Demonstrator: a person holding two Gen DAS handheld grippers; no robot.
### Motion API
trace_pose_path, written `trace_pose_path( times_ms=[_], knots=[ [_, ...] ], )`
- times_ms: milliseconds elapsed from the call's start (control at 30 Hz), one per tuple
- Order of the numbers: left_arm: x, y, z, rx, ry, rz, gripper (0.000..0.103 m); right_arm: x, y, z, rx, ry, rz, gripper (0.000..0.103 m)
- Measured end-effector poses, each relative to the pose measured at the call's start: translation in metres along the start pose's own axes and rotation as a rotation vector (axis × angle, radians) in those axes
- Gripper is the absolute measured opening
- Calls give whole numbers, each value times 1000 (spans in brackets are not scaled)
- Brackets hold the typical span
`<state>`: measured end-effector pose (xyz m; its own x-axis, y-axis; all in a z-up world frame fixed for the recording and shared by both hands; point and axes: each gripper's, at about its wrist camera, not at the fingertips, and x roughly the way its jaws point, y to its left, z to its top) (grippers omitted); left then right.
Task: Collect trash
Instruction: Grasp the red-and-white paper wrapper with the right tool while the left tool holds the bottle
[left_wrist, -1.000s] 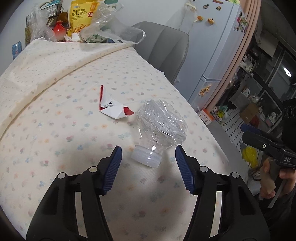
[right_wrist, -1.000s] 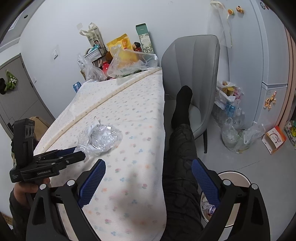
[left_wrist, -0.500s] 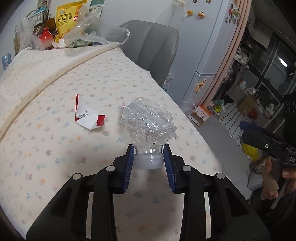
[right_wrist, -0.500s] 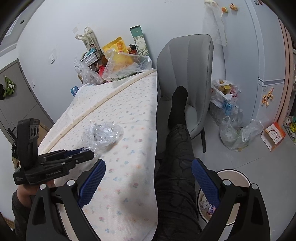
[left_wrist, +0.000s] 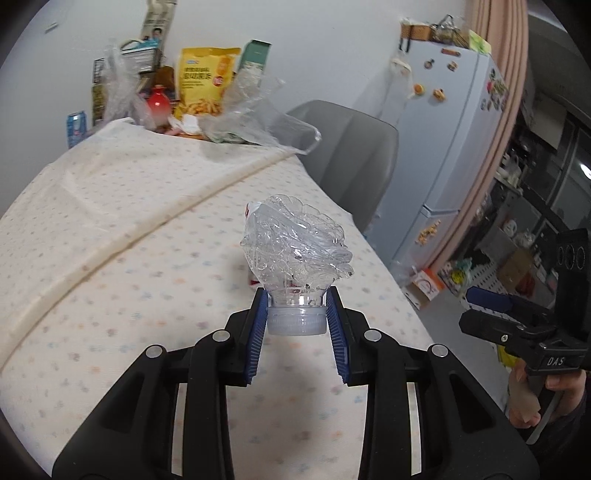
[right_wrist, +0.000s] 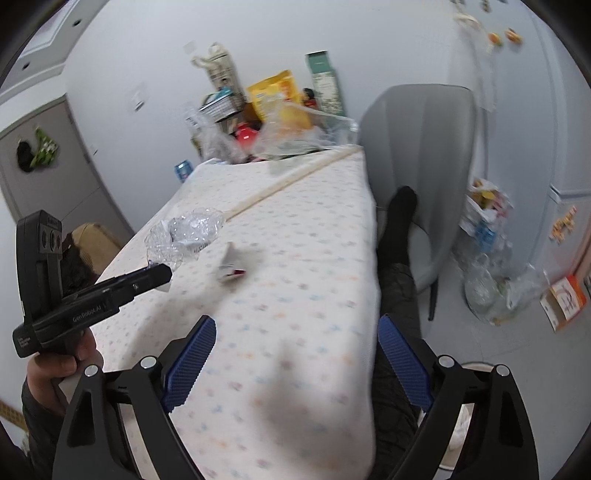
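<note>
My left gripper (left_wrist: 296, 314) is shut on the white cap end of a crushed clear plastic bottle (left_wrist: 295, 245) and holds it up off the flowered tablecloth (left_wrist: 129, 258). The bottle also shows in the right wrist view (right_wrist: 184, 236), at the tip of the left gripper. A folded red and white wrapper (right_wrist: 231, 266) lies on the cloth; in the left wrist view the bottle hides most of it. My right gripper (right_wrist: 295, 365) is open and empty over the table's near end, and it shows at the right in the left wrist view (left_wrist: 517, 317).
Bags, boxes and a red pot (left_wrist: 159, 105) crowd the far end of the table. A grey chair (right_wrist: 421, 147) stands at the table's right side, with the person's leg (right_wrist: 399, 236) on it. A bin rim (right_wrist: 476, 365) shows low right. A fridge (left_wrist: 454, 147) stands behind.
My left gripper closed on the bottle's cap and lifted the bottle off the cloth. The right gripper swung left over the table, still open.
</note>
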<state>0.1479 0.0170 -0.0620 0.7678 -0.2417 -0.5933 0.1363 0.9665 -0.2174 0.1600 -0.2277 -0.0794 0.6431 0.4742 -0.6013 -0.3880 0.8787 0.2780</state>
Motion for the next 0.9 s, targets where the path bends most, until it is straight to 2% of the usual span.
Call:
trace_pose_path(
  times_ms=[200,433,667,867,900],
  knots=[
    [-15,30,1,-41,-25,62,32,32,43,11,-136,70,34,76],
    [-19,56,-4,-79,-29,99,32,73,66,19,-186,145,52,68],
    [-13,71,-12,-104,-10,117,32,107,80,28,-203,182,36,61],
    [-11,80,-15,-119,-1,131,32,133,93,37,-241,195,-18,59],
    [-11,82,-15,-120,-1,133,32,136,94,37,-244,197,-22,56]
  ],
)
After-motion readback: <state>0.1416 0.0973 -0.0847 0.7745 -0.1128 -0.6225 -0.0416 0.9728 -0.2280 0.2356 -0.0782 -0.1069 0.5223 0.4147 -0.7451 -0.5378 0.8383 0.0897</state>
